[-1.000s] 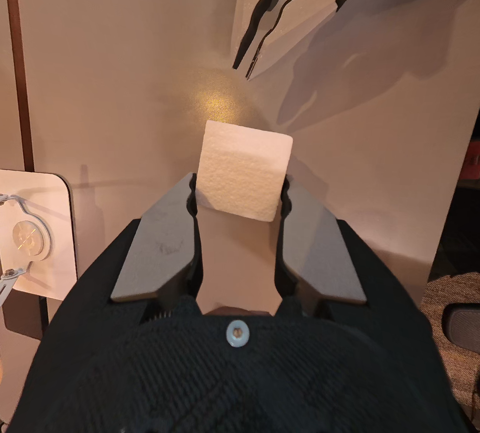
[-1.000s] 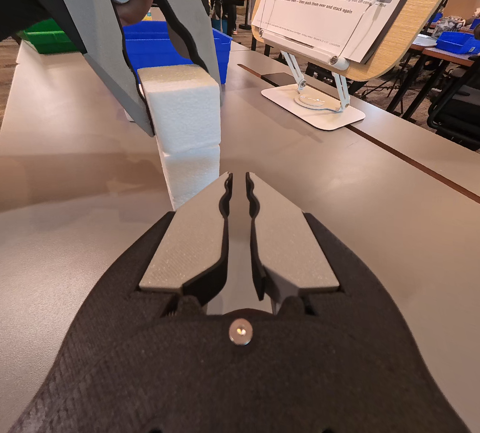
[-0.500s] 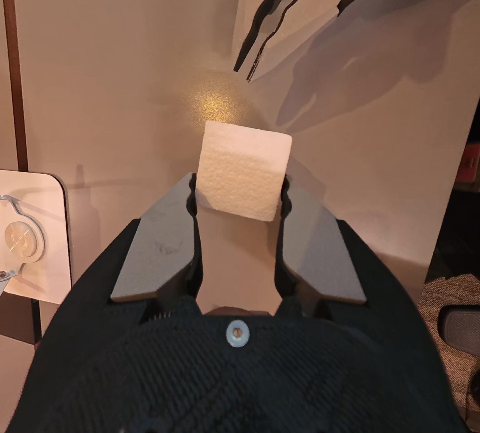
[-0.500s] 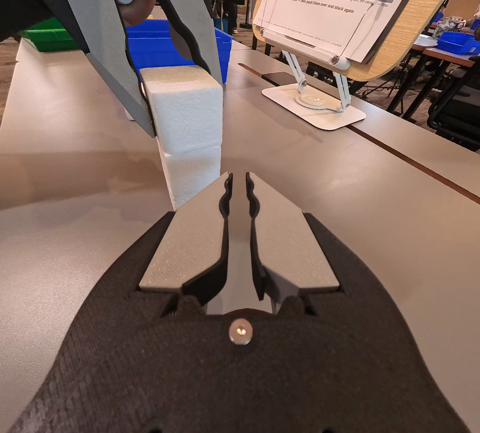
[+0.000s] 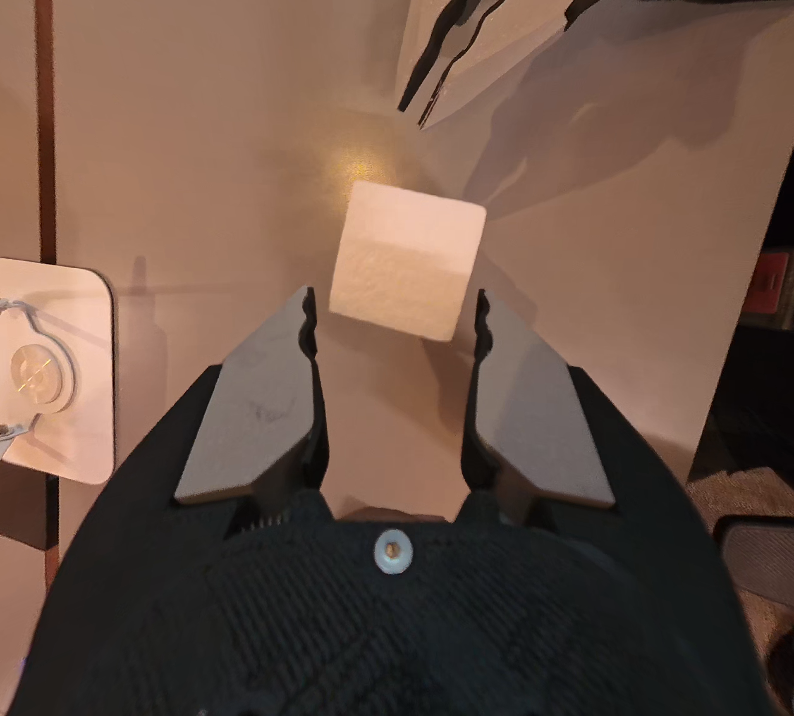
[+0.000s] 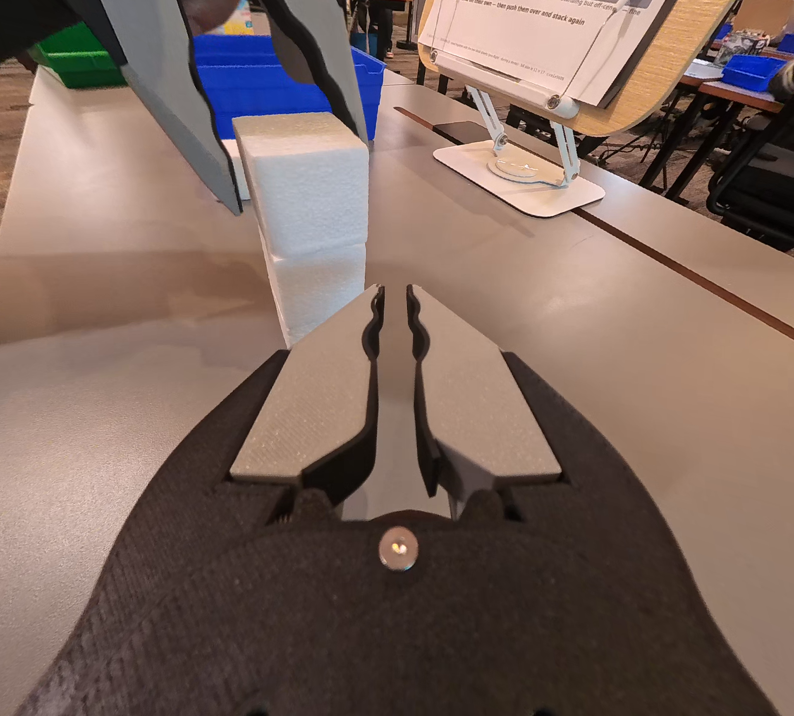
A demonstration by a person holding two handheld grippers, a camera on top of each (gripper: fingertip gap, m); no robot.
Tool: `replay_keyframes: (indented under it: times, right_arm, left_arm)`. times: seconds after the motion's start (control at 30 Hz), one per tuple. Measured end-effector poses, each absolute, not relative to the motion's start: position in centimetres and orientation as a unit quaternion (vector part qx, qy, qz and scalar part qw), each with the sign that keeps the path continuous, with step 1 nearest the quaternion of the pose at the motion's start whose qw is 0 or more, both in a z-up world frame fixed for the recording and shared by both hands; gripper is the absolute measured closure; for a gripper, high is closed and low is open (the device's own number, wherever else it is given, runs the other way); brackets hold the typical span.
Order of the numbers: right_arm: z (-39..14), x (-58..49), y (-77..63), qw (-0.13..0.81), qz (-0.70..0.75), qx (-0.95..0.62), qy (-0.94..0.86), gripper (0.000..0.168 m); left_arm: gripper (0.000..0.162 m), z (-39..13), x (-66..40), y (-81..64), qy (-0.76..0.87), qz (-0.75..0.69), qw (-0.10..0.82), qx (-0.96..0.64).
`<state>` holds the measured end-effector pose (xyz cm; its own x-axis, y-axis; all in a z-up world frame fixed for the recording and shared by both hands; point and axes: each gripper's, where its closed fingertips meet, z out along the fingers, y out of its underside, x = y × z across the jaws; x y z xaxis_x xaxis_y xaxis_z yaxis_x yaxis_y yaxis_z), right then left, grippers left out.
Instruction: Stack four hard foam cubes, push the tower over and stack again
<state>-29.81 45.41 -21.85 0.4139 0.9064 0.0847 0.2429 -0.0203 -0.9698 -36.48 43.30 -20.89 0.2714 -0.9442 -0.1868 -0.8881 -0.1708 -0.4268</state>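
The left wrist view looked steeply down on the foam stack (image 5: 408, 266) from close above; the right looked level across the counter (image 6: 558, 330) (both shared that stack).

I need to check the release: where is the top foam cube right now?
In the right wrist view the top foam cube sits on a lower cube, between the open left gripper's fingers, near the blue bin.

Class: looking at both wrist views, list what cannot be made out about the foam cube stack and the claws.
- Base of the lower white foam cube: right wrist view, hidden behind the right claw.
- Further cubes: a white piece behind the left claw, mostly covered.
- Stack height: left wrist view shows only the top white foam cube.
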Motion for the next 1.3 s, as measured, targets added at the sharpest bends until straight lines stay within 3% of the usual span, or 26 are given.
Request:
replay_keyframes:
  times: [0.27, 0.4, 0.57, 0.87, 0.9, 1.1, 1.3]
  right_arm:
    - [-21.5, -29.7, 45.3, 0.543, 0.313, -0.642, -0.442, 0.161]
    - [-21.8, -29.9, 45.2, 0.541, 0.306, -0.642, -0.449, 0.161]
    - [-21.9, -30.0, 45.2, 0.54, 0.303, -0.643, -0.451, 0.161]
    - [-22.5, -30.2, 45.3, 0.533, 0.298, -0.648, -0.455, 0.161]
    - [-22.5, -30.2, 45.3, 0.533, 0.297, -0.648, -0.455, 0.161]
    - [-22.6, -30.2, 45.3, 0.531, 0.299, -0.649, -0.455, 0.161]
    - [-22.9, -30.3, 45.3, 0.528, 0.292, -0.65, -0.461, 0.161]
  left_arm:
    - [0.09, -17.3, -43.8, 43.3, 0.472, -0.038, 0.352, -0.807]
    - [0.081, -17.7, -50.8, 43.0, 0.333, -0.028, 0.386, -0.86]
    - [0.079, -23.0, -58.5, 42.1, 0.181, 0.008, 0.357, -0.917]
    - [0.079, -30.5, -61.9, 41.6, 0.123, -0.009, 0.296, -0.947]
    - [0.099, -30.4, -61.5, 41.7, 0.123, -0.032, 0.302, -0.945]
    - [0.1, -27.4, -59.1, 42.1, 0.162, -0.086, 0.343, -0.921]
    - [0.1, -19.7, -50.7, 41.9, 0.307, -0.152, 0.391, -0.854]
